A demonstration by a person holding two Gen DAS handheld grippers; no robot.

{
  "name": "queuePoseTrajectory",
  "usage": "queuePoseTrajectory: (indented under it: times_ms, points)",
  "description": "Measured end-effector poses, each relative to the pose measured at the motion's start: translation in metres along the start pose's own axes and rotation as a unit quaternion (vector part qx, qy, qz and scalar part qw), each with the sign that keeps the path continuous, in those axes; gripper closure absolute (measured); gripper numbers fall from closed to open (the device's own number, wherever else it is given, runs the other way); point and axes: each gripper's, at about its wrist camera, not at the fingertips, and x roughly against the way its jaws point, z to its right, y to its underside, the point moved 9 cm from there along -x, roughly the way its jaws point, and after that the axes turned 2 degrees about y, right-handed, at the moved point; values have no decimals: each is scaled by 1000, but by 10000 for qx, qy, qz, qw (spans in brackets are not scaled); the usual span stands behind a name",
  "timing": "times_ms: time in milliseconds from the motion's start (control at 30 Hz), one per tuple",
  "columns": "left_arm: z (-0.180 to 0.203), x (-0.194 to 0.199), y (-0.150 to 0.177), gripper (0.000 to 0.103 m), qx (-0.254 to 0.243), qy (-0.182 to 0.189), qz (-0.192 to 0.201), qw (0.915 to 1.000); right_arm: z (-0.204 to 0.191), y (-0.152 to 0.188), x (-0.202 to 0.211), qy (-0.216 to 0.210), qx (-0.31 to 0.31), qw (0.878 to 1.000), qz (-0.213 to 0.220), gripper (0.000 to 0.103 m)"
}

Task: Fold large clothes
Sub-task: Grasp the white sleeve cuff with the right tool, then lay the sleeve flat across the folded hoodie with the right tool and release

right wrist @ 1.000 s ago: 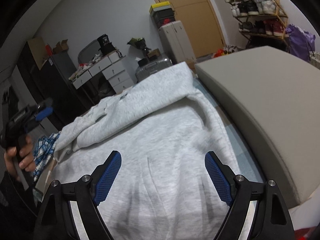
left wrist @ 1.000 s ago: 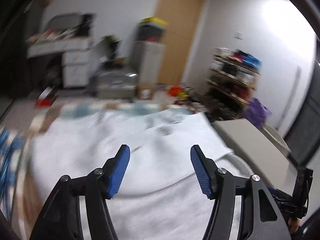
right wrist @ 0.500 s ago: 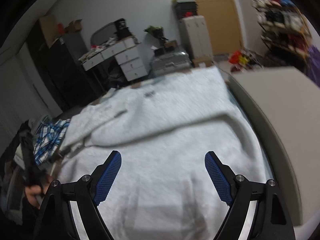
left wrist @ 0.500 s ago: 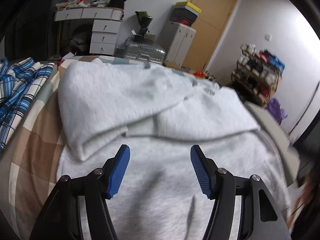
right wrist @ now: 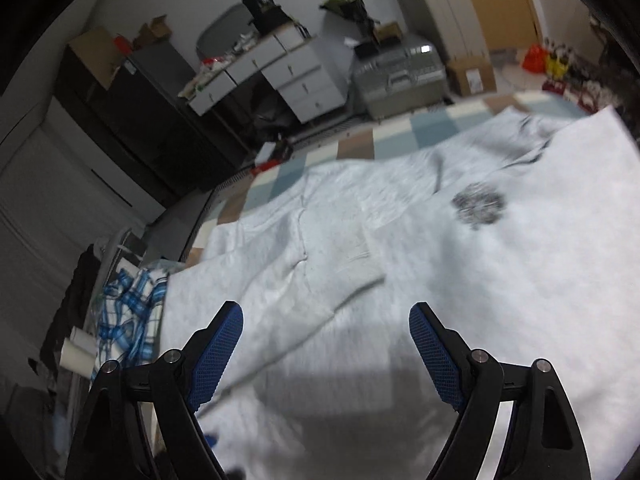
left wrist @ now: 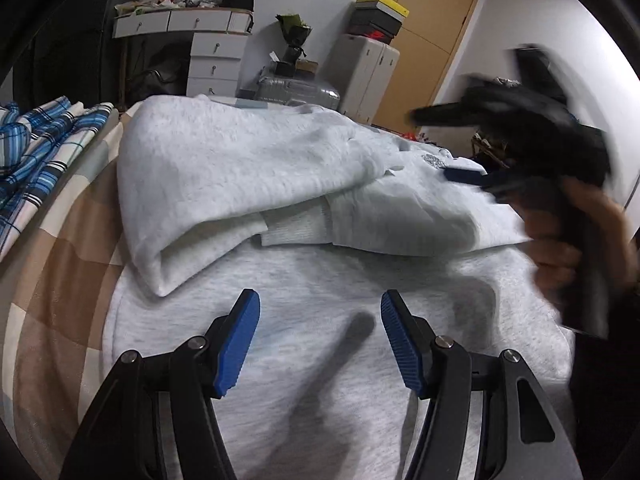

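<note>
Grey sweatshirt [left wrist: 320, 320] lies lengthwise away, seemingly collar-far; left tongs [left wrist: 320, 344] and right tongs [right wrist: 326, 354] spread, empty.

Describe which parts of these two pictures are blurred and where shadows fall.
Left wrist view: the right gripper and hand are motion-smeared; the left gripper is sharp and casts a dark shadow on the light grey sweatshirt. Right wrist view: the sweatshirt is blurred throughout, with a broad shadow near the gripper.

A blue plaid cloth [left wrist: 36, 136] lies on the checked bedspread [left wrist: 68, 264], with white drawers [left wrist: 214, 62], a silver suitcase [left wrist: 298, 90] and a wooden door [left wrist: 428, 36] beyond the bed.
</note>
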Motion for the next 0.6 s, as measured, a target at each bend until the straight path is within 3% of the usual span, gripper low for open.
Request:
queuePoseTrajectory:
  times_ms: [100, 133, 167, 200, 233, 333, 433, 500, 533, 600]
  points:
    - [-3, 4, 3, 45, 11, -4, 95, 10000, -2, -3, -27, -149, -85, 9996, -212, 19]
    - [-4, 5, 4, 45, 21, 2, 107, 9999, -2, -4, -33, -209, -84, 9995, -215, 31]
    - [-5, 5, 4, 45, 37, 2, 119, 9999, 1, -5, -38, -165, -133, 9994, -266, 62]
    - [-6, 5, 5, 45, 73, 32, 117, 9999, 1, -4, -41, -217, -159, 9988, -401, 75]
    - [-8, 6, 5, 45, 121, 35, 116, 9999, -2, -6, -36, -340, -189, 9986, -368, 96]
    - [-10, 6, 7, 45, 174, 69, 132, 9997, -18, -29, 28, -532, 328, 9961, 627, 98]
    - [-8, 9, 7, 45, 107, 104, 189, 9997, -2, -57, 122, -444, 422, 9800, 1894, 98]
    - [-8, 9, 7, 45, 84, 175, 208, 9996, 32, -73, 175, 67, 295, 9652, 2597, 97]
    - [-8, 10, 7, 45, 83, 189, 220, 9995, 61, -81, 197, 631, 207, 9557, 2868, 97]
    - [-10, 10, 7, 45, 102, 201, 243, 9995, 108, -88, 200, 1114, -54, 9570, 2677, 93]
